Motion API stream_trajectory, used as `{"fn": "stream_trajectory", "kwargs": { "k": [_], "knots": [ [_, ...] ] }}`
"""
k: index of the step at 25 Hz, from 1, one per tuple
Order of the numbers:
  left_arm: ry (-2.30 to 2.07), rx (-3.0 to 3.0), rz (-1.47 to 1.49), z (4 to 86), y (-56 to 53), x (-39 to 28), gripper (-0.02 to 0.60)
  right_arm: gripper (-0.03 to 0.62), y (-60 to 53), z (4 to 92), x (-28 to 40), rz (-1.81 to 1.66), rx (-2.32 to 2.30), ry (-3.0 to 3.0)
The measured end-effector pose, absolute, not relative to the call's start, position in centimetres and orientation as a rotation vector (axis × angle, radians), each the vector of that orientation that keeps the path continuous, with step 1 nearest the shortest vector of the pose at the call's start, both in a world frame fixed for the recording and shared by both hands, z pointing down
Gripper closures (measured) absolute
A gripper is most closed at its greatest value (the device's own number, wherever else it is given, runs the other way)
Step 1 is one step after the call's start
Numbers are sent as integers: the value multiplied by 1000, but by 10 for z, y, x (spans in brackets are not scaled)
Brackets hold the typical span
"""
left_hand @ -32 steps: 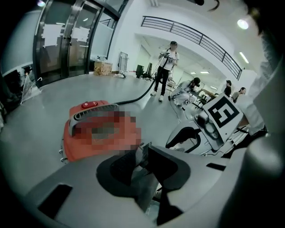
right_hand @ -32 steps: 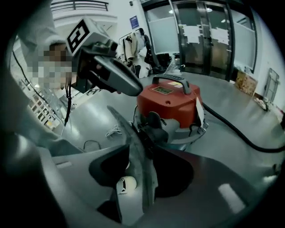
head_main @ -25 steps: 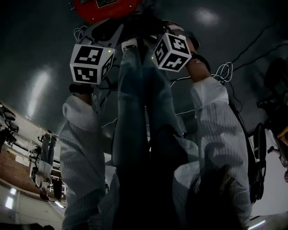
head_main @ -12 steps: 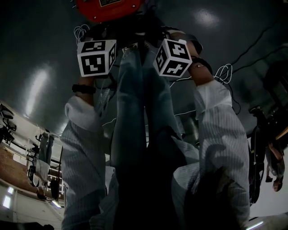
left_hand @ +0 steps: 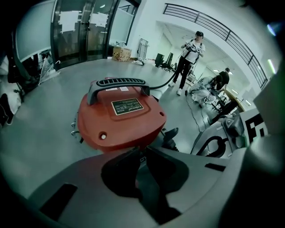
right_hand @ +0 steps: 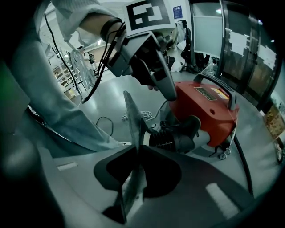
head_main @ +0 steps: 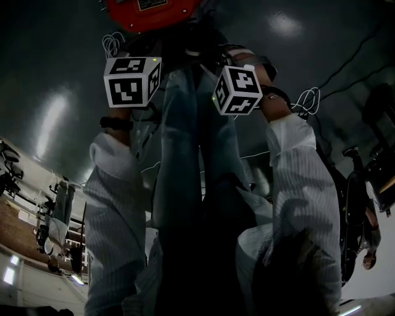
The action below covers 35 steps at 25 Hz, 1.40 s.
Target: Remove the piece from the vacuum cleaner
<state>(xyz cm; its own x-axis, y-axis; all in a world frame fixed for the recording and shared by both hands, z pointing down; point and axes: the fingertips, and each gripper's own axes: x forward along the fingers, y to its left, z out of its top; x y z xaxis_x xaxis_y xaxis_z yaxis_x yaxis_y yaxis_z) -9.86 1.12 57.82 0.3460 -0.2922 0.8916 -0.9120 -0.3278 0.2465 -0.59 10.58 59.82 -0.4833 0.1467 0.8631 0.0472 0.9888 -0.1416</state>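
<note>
The red vacuum cleaner (head_main: 148, 11) stands on the grey floor just past my hands, with its black handle (left_hand: 116, 83) on top. A black ribbed hose coupling (right_hand: 173, 140) is plugged into its side. My right gripper (right_hand: 135, 153) is clamped on a thin flat grey piece (right_hand: 131, 116), seen edge-on, that rises from between its jaws toward the coupling; the jaws are easing open a little. My left gripper (left_hand: 140, 153) has its tips together against the vacuum's near lower edge; what they pinch is hidden. In the right gripper view the left gripper (right_hand: 169, 95) reaches down onto the red body.
My legs and white striped sleeves (head_main: 111, 203) fill the middle of the head view. White cables (head_main: 307, 99) and a black hose (right_hand: 242, 164) lie on the floor by the vacuum. Two people (left_hand: 189, 53) stand far off among desks. Glass doors (left_hand: 84, 31) lie beyond the vacuum.
The left marker cube has turned and shifted slightly right toward the vacuum. The right marker cube has dropped a little lower in the head view.
</note>
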Motion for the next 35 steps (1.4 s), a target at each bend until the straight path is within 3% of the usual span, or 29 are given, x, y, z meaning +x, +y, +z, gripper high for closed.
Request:
{"fn": "stream_trajectory", "kwargs": {
  "k": [11, 13, 20, 24, 35],
  "knots": [
    [-1063, 1814, 981, 579, 15, -100, 535, 541, 137, 598, -7, 101, -260, -2057],
    [-1069, 1812, 979, 580, 12, -99, 535, 566, 163, 601, 0, 76, -363, -2029],
    [-1090, 1856, 906, 558, 8, -86, 535, 566, 174, 585, 23, 428, -117, -2054],
    [-1174, 1902, 826, 505, 4, -85, 575, 565, 138, 543, 29, 566, 92, -2094],
    [-1463, 1961, 517, 266, 6, -103, 578, 562, 65, 307, 27, 795, 538, -2246]
  ]
}}
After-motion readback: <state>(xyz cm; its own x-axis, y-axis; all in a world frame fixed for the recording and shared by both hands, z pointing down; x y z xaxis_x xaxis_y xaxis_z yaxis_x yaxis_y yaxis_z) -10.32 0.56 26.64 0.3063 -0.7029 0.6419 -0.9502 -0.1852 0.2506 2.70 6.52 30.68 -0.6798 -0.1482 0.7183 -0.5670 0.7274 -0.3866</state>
